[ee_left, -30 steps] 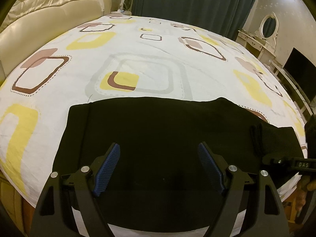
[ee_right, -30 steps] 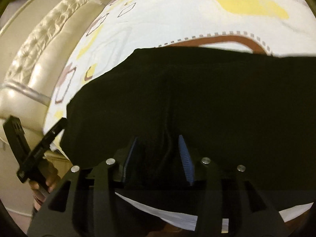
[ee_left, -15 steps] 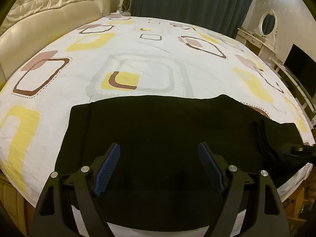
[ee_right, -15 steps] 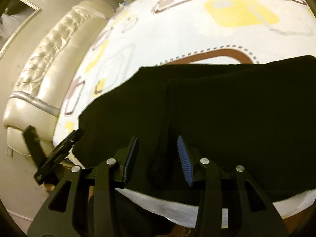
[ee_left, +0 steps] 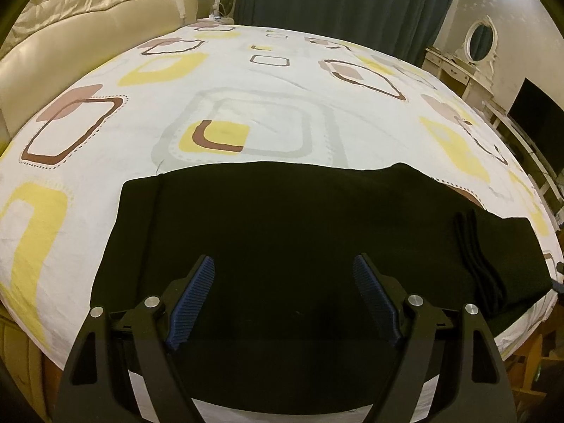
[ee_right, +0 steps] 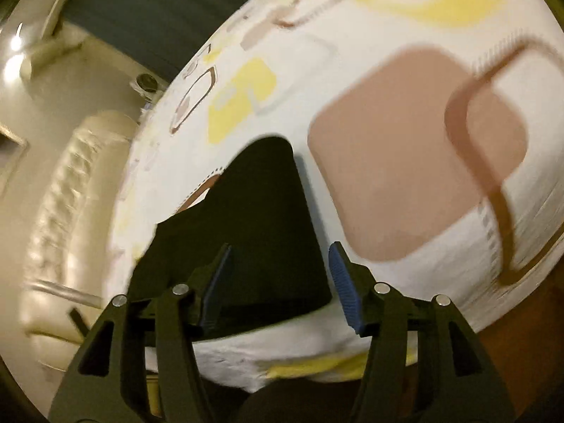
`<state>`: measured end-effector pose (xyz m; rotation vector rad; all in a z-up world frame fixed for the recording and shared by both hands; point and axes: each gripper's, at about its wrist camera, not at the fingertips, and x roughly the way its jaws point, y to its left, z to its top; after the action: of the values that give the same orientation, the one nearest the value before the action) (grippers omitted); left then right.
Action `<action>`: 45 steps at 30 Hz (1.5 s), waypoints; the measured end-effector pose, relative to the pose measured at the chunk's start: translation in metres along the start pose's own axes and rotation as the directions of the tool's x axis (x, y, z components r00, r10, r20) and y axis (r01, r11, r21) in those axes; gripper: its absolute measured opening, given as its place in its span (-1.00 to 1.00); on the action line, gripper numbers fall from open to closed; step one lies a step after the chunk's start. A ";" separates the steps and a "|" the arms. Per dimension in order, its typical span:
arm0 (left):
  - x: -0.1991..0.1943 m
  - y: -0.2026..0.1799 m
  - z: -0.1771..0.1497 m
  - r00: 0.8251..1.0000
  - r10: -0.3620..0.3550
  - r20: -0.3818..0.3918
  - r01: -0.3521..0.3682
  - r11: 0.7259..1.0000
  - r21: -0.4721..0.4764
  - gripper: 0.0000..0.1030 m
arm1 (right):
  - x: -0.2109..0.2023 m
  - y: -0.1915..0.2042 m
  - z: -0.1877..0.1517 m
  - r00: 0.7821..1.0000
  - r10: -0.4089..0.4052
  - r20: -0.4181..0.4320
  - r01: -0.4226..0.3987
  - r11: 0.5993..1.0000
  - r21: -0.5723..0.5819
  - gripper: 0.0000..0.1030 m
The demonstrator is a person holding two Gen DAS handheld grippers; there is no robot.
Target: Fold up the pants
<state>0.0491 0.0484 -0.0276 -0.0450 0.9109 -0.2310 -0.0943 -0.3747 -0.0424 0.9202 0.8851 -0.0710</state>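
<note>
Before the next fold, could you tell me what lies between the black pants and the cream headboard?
Only bare patterned sheet separates pants and headboard, per the left wrist view.

Nothing here can be read: no words, numbers, labels or brand marks show in either view. The bedsheet point(ee_left: 282, 105) carries only printed squares in yellow, brown and grey, and the right wrist view is too blurred for any lettering to be made out.
</note>
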 end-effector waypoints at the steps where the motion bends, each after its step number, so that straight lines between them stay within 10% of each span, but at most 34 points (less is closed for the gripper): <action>1: 0.000 -0.001 -0.001 1.000 0.002 -0.001 -0.002 1.000 0.006 0.56 | 0.006 -0.005 -0.002 1.000 0.023 -0.013 -0.023 1.000 0.014 0.08; 6: 0.003 -0.006 -0.004 1.000 0.017 -0.009 -0.017 0.999 0.036 0.56 | 0.030 -0.016 -0.008 0.995 0.078 -0.068 -0.074 0.995 0.069 0.07; 13: 0.005 -0.006 -0.005 1.000 0.013 -0.013 -0.012 0.999 0.032 0.56 | 0.032 0.000 -0.011 0.996 -0.073 -0.052 0.064 0.986 -0.152 -0.55; 26: 0.000 -0.001 -0.001 1.000 0.004 0.003 -0.004 1.000 0.005 0.56 | 0.016 -0.006 0.031 0.999 0.024 -0.024 -0.027 0.992 -0.126 -0.08; 33: 0.001 -0.003 -0.002 1.000 0.002 -0.004 -0.002 1.000 0.004 0.56 | 0.071 -0.009 0.086 0.998 0.036 -0.042 -0.037 0.999 -0.023 -0.08; 37: 0.002 -0.005 -0.003 1.000 0.003 -0.005 -0.003 1.000 0.020 0.56 | 0.097 -0.009 0.091 0.996 -0.016 -0.085 0.014 0.999 -0.032 -0.46; 45: 0.004 -0.009 -0.005 1.000 -0.005 -0.011 0.005 1.000 0.031 0.56 | 0.077 0.004 0.090 0.998 -0.053 -0.033 0.050 0.995 -0.092 -0.42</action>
<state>0.0462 0.0391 -0.0321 -0.0178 0.9178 -0.2500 0.0148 -0.4138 -0.0666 0.8161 0.9381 -0.0586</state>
